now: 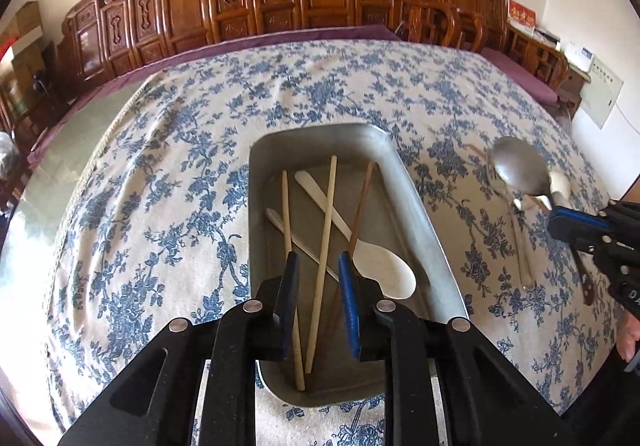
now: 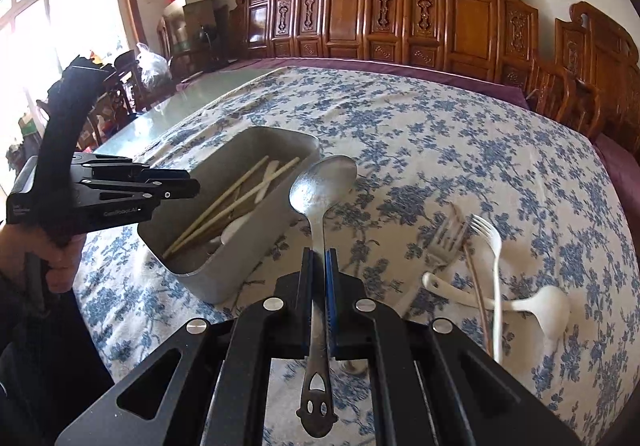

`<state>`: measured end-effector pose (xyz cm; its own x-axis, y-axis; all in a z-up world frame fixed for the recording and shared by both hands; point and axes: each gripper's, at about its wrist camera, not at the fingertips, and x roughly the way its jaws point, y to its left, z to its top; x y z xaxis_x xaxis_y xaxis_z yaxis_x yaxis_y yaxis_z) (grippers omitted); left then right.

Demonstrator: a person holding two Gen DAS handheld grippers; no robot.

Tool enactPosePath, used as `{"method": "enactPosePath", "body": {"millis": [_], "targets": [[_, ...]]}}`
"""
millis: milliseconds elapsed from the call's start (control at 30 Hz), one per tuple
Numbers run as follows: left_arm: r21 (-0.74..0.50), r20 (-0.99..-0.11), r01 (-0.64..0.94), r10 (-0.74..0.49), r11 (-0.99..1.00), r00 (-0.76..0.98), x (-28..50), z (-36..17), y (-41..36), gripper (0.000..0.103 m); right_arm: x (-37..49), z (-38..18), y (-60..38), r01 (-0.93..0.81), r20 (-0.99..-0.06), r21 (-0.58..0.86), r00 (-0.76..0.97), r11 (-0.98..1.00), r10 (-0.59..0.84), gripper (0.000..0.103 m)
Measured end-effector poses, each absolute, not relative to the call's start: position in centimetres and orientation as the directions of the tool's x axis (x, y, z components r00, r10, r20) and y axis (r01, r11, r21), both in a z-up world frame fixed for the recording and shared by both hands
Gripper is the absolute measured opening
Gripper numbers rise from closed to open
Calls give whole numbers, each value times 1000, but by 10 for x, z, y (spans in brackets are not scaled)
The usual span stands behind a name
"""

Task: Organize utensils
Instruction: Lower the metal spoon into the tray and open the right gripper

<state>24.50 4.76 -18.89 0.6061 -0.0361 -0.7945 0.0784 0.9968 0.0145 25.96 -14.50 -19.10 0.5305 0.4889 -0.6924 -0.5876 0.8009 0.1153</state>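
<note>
One metal tray (image 1: 416, 205) sits on the floral cloth (image 1: 160, 205) covering the tabletop, and it is the landmark here. Inside the tray lie three pale chopsticks (image 1: 326, 242), one darker chopstick (image 1: 362, 201) and one white spoon (image 1: 384, 266), loosely crossed. The left hand-held gripper (image 1: 318, 266) hovers over the tray's near end with its blue pads apart, gripping nothing. The right hand-held gripper (image 2: 320, 266) is closed on the handle of one metal spoon (image 2: 320, 189), which is lifted off the cloth just right of the tray, bowl forward.

Right of the tray, the right wrist view shows four loose utensils on the cloth: one metal fork (image 2: 444, 238), one white fork (image 2: 494, 246), one white ladle-like spoon (image 2: 548, 306) and one thin dark-handled piece (image 2: 478, 294), crossing one another. The left wrist view catches these only partly, behind the raised spoon. The left view alone looks straight down into the tray; the right view alone shows the left tool's side and the person's hand (image 2: 60, 262) holding it.
</note>
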Motion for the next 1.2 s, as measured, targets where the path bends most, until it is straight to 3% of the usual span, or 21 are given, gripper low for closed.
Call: {"method": "enactPosePath", "body": {"millis": [733,1200], "targets": [[-65,-705,15,-57,998,707,216,-155,102,20,276,-180,-53,-610,-685,171,491,774,538,7],[-63,-732,-35,-22,997,681,212,-168,138,20,305,-209,3,-551,-753,160,468,819,463,7]]}}
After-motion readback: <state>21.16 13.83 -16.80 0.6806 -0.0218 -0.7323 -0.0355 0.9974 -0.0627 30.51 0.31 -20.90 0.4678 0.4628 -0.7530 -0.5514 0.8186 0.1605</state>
